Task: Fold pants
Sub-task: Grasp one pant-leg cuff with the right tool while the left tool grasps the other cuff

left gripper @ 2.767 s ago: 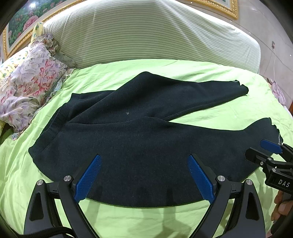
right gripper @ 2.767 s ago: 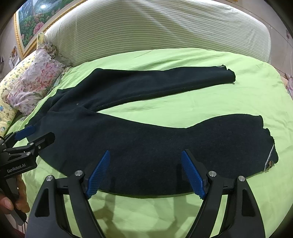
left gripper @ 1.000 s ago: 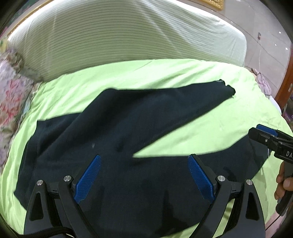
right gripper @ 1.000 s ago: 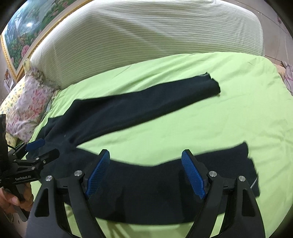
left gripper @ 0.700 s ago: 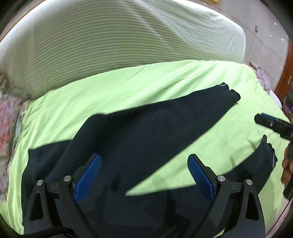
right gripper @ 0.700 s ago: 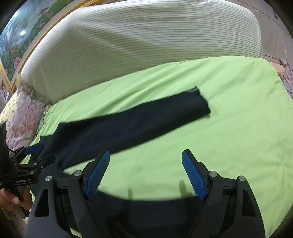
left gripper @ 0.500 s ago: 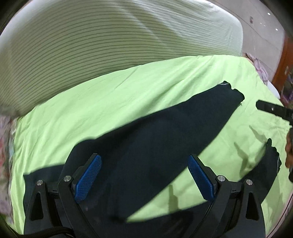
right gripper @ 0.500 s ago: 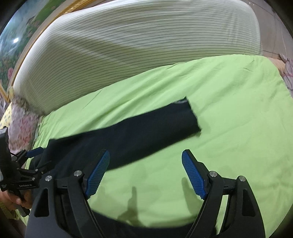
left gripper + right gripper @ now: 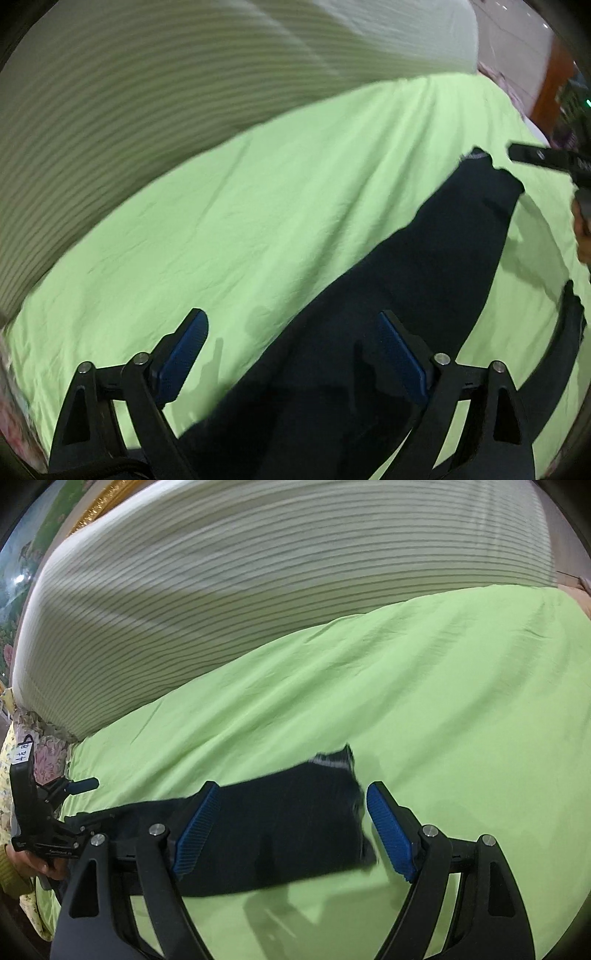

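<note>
Dark navy pants lie spread on a light green bed sheet. In the left wrist view the far leg runs up to its cuff at right, and the near leg's cuff shows at the right edge. My left gripper is open above the far leg's upper part. In the right wrist view the far leg's cuff end lies between the open fingers of my right gripper, just above it. Each gripper shows in the other's view: the right, the left.
A white striped headboard cushion rises behind the bed. A floral pillow lies at the left edge. A gold-framed painting hangs behind. The bed's right edge and floor show in the left wrist view.
Both grippers have moved forward over the bed, from the near leg to the far leg. The right gripper now hangs over the far cuff. Both stayed open.
</note>
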{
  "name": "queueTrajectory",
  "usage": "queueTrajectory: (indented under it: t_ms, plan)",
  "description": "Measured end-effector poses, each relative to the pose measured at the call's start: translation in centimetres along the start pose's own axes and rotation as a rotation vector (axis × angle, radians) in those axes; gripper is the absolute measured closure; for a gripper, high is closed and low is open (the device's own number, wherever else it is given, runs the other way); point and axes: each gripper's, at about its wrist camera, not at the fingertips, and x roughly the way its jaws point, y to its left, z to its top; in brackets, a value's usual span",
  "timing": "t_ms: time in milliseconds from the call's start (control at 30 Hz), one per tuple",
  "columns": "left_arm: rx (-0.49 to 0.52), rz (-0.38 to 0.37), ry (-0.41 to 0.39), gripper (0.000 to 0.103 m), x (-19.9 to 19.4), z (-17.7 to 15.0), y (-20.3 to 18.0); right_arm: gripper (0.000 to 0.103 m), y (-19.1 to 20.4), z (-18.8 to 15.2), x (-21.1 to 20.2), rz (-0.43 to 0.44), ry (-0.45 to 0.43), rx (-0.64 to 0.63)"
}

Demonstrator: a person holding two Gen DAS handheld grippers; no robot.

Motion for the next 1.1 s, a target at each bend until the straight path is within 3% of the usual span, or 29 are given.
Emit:
queueTrajectory:
  t_ms: [200, 433, 467, 533, 600, 667, 767, 967, 1100]
  plan:
    - [0.073, -0.116, 0.086, 0.023, 2.3, 1.2, -0.7, 0.021, -0.7, 1.1, 2.5, 0.035, 0.051, -0.010]
    - [0.116, -0.164, 0.215, 0.039, 5.0, 0.7, -0.3, 0.023, -2.2, 1.2, 5.0, 0.068, 0.126, 0.017]
    - [0.121, -0.174, 0.217, 0.041, 4.9, 0.5, -0.1, 0.029, -2.4, 1.2, 5.1, 0.074, 0.128, 0.023]
    - [0.122, -0.194, 0.225, 0.048, 4.7, 0.3, 0.2, 0.067, -2.8, 1.1, 5.1, 0.061, 0.131, 0.028]
    - [0.118, -0.207, 0.229, 0.064, 4.6, 0.4, 0.4, 0.088, -3.5, 1.1, 4.7, 0.078, 0.139, 0.063]
    - [0.090, -0.250, 0.240, 0.080, 4.7, 0.2, 0.8, 0.090, -3.9, 1.1, 4.0, 0.109, 0.121, 0.085]
    - [0.069, -0.277, 0.225, 0.089, 4.0, -0.2, 1.4, 0.092, -3.7, 1.2, 2.5, 0.125, 0.099, 0.072]
    - [0.052, -0.303, 0.172, 0.095, 2.1, -1.6, 1.5, 0.093, -3.0, 1.0, -1.1, 0.145, 0.053, 0.005]
    - [0.039, -0.324, 0.135, 0.097, 0.4, -2.4, 0.8, 0.093, -2.4, -0.9, -2.8, 0.149, 0.017, -0.034]
